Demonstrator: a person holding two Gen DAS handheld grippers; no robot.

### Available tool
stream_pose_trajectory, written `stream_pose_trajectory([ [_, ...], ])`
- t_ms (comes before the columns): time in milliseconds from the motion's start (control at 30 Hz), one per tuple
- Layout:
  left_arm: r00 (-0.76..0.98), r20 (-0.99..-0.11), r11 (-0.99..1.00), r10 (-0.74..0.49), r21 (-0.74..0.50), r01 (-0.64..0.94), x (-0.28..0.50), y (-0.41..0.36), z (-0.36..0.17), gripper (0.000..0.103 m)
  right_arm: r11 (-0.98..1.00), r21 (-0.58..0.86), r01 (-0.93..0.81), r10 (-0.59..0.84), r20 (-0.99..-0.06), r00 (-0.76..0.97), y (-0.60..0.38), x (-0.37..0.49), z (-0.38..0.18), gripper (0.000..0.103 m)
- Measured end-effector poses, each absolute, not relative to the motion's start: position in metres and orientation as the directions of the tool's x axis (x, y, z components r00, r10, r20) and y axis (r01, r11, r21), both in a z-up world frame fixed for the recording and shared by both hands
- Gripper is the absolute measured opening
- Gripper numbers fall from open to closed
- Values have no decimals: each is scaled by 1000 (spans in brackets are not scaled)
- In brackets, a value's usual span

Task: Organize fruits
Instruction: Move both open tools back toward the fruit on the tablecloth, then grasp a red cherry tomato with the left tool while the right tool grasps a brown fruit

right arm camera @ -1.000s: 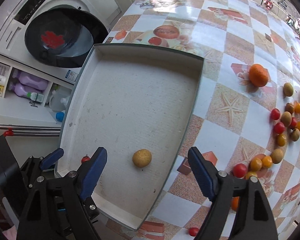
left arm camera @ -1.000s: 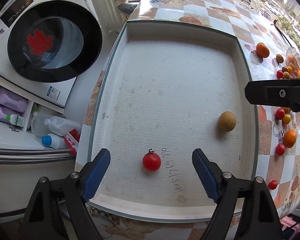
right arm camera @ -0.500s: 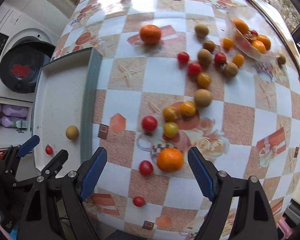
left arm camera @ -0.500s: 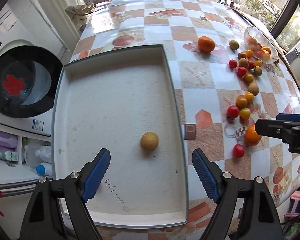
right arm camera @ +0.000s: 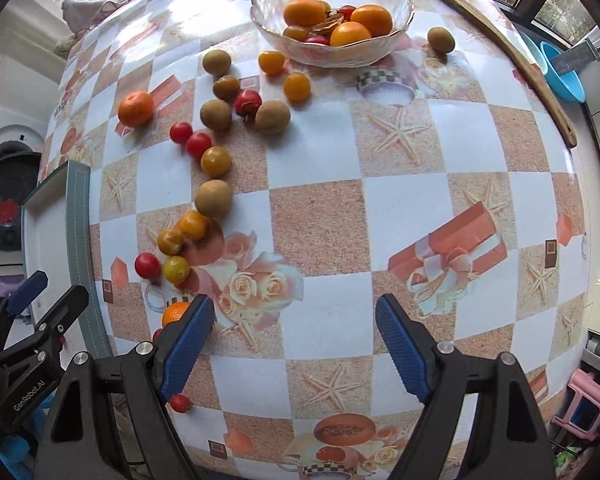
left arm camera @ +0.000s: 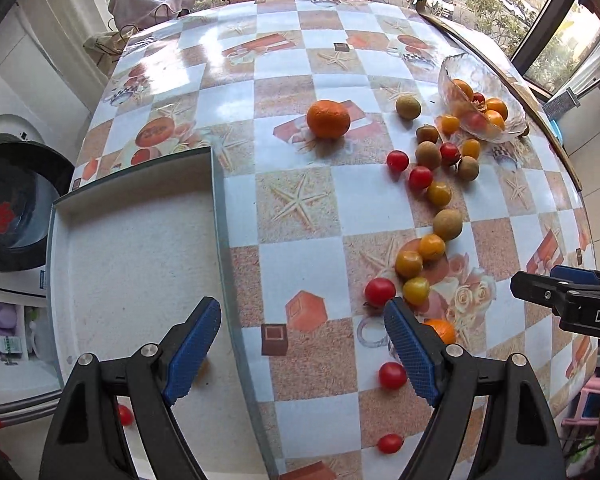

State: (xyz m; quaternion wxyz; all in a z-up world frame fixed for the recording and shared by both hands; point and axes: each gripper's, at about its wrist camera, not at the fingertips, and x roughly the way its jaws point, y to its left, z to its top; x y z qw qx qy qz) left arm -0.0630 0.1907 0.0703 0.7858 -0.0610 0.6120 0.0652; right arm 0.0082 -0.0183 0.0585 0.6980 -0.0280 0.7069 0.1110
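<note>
Several loose fruits lie on the checkered table (left arm camera: 300, 208): red cherry tomatoes (left arm camera: 379, 291), yellow tomatoes (left arm camera: 416, 291), brown longans (left arm camera: 447, 224) and a mandarin (left arm camera: 327, 118). A second mandarin (left arm camera: 440, 328) shows behind my left gripper's right finger. The white tray (left arm camera: 140, 248) sits at the left and holds a red tomato (left arm camera: 125, 415). A glass bowl (right arm camera: 332, 46) with fruit stands at the far side. My left gripper (left arm camera: 302, 344) is open over the tray's right rim. My right gripper (right arm camera: 294, 344) is open above bare table, right of the fruit trail (right arm camera: 176, 240).
A washing machine (left arm camera: 4, 208) stands left of the table, below its edge. A blue basin (right arm camera: 564, 76) sits beyond the table's right rim, a pink stool (right arm camera: 588, 404) on the floor. The table edge curves close on the right.
Both grippers swung right, away from the tray. The left view went from the tray interior to the tray's right rim and the loose fruits. The right view now faces the bowl.
</note>
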Motion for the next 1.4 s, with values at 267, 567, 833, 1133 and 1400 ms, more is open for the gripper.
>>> stream_pose_trajectory([
  [267,213,-977,995,20,-2,-104,-56,172,46,84,969,129,-212,129,-992,-14,-22,35,52,85],
  [567,192,-981,996,22,6,-85,-49,163,24,84,962,124,-243,129,-992,6,-13,61,38,83],
  [833,176,-984,997,2,-12,-76,-40,157,12,73,951,129,-280,142,-990,26,0,87,28,67],
  [1133,183,-983,997,5,-10,-82,-47,149,11,60,938,104,-332,130,-990,57,27,107,21,59],
  [1400,195,-980,996,-37,-51,-69,-44,143,20,23,926,108,-361,139,-989,61,57,115,19,28],
])
